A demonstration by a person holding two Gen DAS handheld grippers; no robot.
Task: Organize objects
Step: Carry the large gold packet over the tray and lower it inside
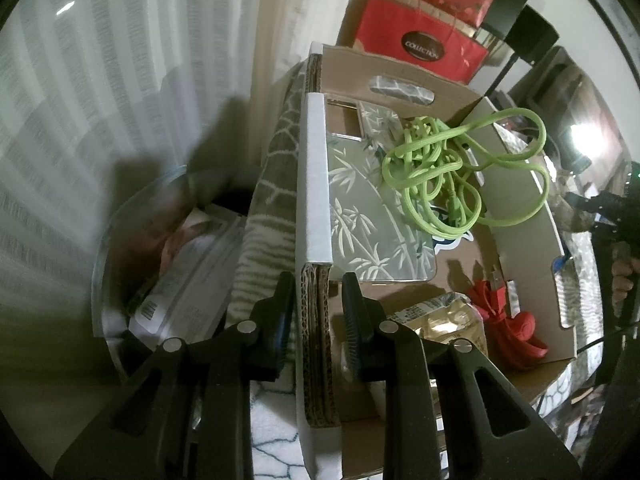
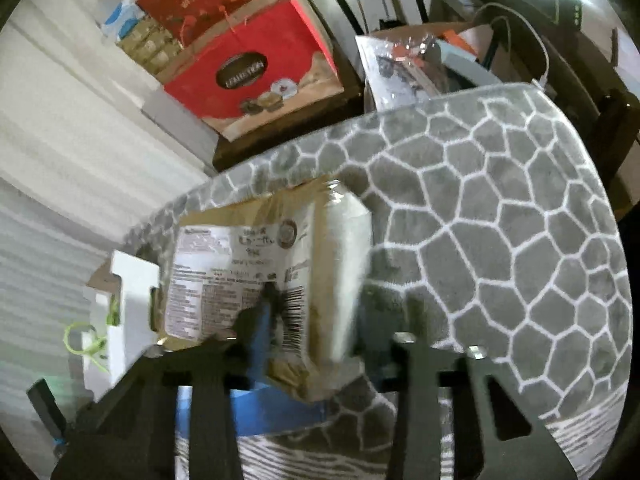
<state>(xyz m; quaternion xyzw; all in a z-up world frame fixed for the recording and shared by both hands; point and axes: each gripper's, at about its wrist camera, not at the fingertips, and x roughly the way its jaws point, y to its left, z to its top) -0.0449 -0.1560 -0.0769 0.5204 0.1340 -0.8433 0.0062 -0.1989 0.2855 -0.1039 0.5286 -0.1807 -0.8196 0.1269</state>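
Cardboard box wall (image 1: 316, 320) sits pinched in my left hand-held gripper (image 1: 317, 312), steadying it. My right hand-held gripper (image 2: 316, 320) is clamped on the labelled food packet (image 2: 256, 272) between its fingers; I'd lift squarely before boxing it.

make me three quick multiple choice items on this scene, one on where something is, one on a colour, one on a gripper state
1. Where does the green cord lie?
A. inside the cardboard box
B. on the patterned mat
C. in the red bag

2. What colour is the small cable bundled in the box's corner?
A. blue
B. red
C. white

3. What is the left gripper doing?
A. hanging open over the mat
B. holding the green cord
C. clamping the box's wall

Answers: 1 A, it is piled among the contents. 2 B, it is plainly red. 3 C, a finger sits on each side of the cardboard edge.
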